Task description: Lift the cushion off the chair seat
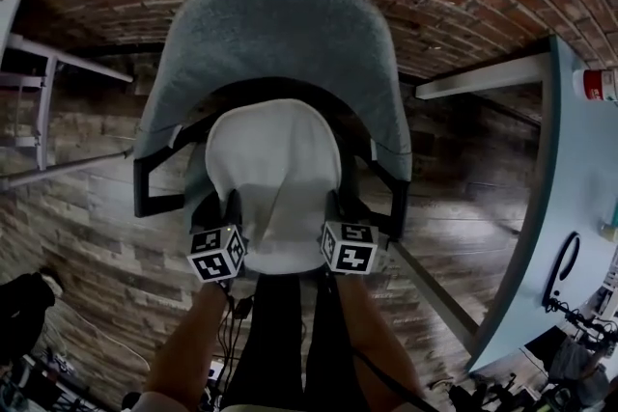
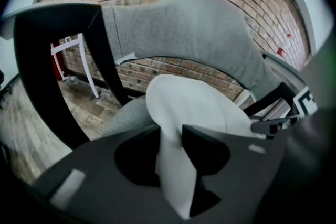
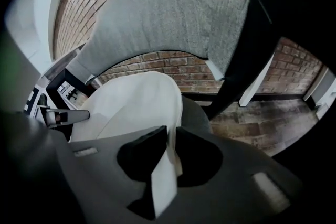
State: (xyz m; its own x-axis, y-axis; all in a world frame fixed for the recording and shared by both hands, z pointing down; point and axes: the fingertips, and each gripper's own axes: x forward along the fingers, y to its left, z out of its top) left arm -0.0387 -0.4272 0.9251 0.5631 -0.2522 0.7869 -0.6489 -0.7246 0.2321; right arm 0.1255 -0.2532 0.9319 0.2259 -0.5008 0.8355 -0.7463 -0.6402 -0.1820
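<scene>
Chair seat (image 2: 126, 115) mostly beneath the white cushion (image 1: 273, 178); right-hand table (image 1: 575, 207) partly out of view

Smooth white cloth cushion (image 1: 273, 178)

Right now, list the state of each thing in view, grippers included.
White rounded fabric cushion: front edge pinched at both sides, bowed upward.
Grey upholstered chair with black frame: upright, bearing the cushion.
Left gripper: shut on the cushion.
Right gripper: shut on the cushion.
</scene>
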